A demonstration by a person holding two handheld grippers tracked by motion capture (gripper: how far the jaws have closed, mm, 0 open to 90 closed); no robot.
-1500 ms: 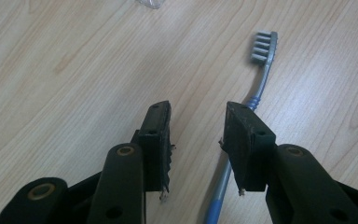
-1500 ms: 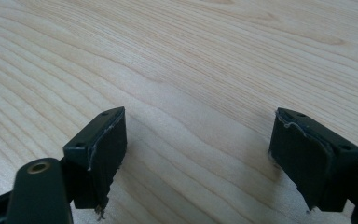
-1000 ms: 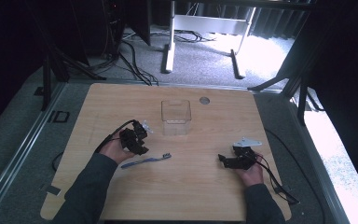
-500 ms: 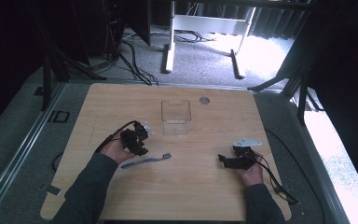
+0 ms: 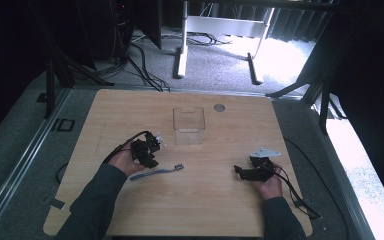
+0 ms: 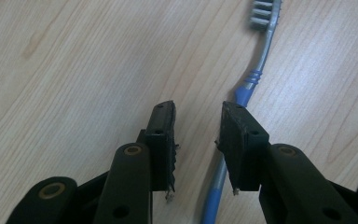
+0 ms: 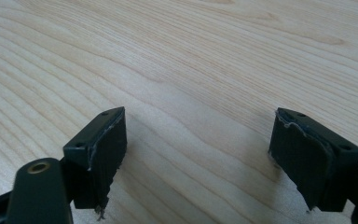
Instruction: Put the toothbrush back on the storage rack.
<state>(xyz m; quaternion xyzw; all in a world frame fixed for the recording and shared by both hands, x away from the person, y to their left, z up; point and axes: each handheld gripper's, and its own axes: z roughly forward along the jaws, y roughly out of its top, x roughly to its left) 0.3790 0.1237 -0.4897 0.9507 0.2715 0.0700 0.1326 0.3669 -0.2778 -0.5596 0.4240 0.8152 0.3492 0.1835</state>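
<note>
Two handheld grippers over a wooden table (image 5: pixel 220 200) with a toothbrush.
The left gripper (image 6: pixel 196 126), part open and empty, hovers beside the blue toothbrush (image 6: pixel 246 88), seemingly aligning; the right gripper (image 7: pixel 198 154) rests wide open, empty.

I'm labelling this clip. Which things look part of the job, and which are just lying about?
Likely in play: toothbrush, left gripper over it, clear box.
Lying about: right gripper open over bare table, round cap.

Toothbrush (image 5: pixel 156 173) before container (image 5: pixel 188 125)
</note>
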